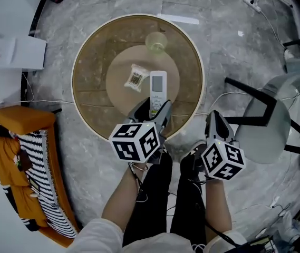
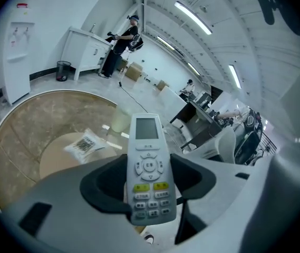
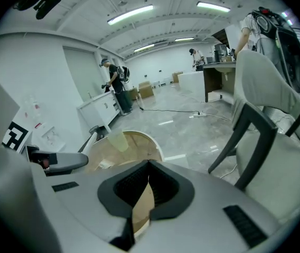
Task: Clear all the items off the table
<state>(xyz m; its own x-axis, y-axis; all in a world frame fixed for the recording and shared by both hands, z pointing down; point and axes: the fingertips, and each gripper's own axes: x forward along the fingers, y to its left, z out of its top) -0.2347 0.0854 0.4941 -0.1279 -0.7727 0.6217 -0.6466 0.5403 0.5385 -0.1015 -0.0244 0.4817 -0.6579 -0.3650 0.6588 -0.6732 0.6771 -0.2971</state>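
Observation:
A white remote control (image 2: 148, 167) with a small screen and yellow buttons is clamped between the dark pads of my left gripper (image 2: 148, 179). From the head view the remote (image 1: 157, 87) sticks out ahead of the left gripper (image 1: 151, 108), above the near part of the round glass table (image 1: 86, 83). A clear packet with a barcode (image 1: 136, 78) and a pale green cup (image 1: 156, 41) rest on the table. My right gripper (image 1: 213, 121) hovers off the table's right edge; its jaws (image 3: 148, 165) meet at the tips with nothing between them.
A grey chair with dark legs (image 1: 268, 120) stands right of the table. An orange cushion on striped fabric (image 1: 23, 157) lies at the left, with a white cabinet (image 1: 12, 51) behind it. Cables run across the marble floor. People stand far off by counters.

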